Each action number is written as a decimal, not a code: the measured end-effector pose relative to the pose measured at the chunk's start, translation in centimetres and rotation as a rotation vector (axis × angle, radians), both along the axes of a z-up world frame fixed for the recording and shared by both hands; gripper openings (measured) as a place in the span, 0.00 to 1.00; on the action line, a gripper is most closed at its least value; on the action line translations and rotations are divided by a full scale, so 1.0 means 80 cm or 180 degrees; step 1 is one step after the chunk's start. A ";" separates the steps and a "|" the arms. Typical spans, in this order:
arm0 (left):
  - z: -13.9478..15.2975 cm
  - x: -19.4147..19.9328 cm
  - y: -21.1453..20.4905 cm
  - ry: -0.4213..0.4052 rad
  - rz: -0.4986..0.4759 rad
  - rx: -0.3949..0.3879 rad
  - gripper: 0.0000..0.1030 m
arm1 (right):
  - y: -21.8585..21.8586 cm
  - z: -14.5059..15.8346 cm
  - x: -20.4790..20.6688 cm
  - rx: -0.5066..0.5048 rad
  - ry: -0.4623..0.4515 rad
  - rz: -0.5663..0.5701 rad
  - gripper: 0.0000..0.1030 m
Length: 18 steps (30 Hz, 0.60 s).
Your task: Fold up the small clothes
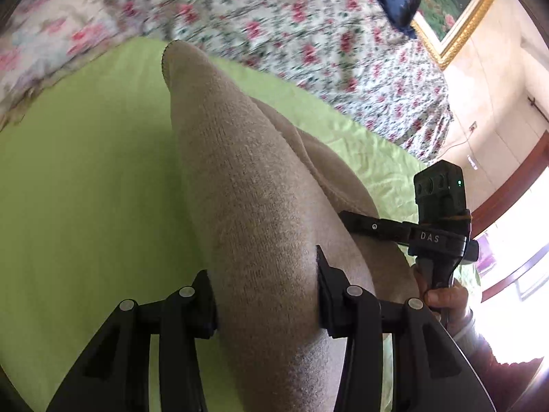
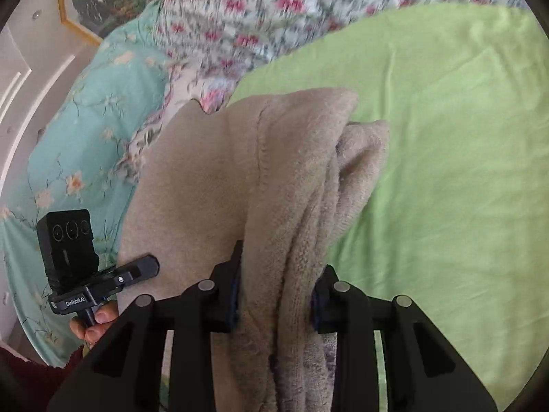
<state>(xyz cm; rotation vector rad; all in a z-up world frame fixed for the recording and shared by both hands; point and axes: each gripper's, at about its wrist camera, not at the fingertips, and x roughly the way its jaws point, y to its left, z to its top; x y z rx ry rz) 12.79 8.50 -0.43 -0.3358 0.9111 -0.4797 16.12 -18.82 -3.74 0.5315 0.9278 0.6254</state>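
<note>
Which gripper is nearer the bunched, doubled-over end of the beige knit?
Right. The right gripper clamps the beige knit on its bunched layers; the left gripper grips a smoother single span of it, off to the side.

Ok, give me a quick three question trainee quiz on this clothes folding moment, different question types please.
1. True or false: both claws are clamped on the beige knitted garment.
2. What colour sheet lies under it?
A green
B blue
C white
3. Fill in: in the right wrist view, the fabric between the right claw is ____ into several layers.

Key: 1 true, the left claw as well; 2 A; 3 bunched.
</note>
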 end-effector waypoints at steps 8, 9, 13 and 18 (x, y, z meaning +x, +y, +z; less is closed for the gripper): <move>-0.040 -0.016 0.035 0.0169 0.0202 -0.0026 0.63 | 0.035 -0.021 -0.010 -0.0463 0.0176 -0.0042 0.47; -0.033 -0.015 0.041 0.0090 0.0265 0.0017 0.63 | 0.034 -0.012 -0.012 -0.0575 0.0121 -0.0061 0.48; -0.015 0.003 0.062 -0.0084 0.0561 0.0117 0.63 | 0.020 0.023 -0.007 -0.0849 -0.0158 -0.0307 0.57; -0.018 0.044 0.069 0.0013 0.0834 0.0231 0.54 | 0.027 0.030 0.041 -0.0694 -0.0136 -0.0386 0.54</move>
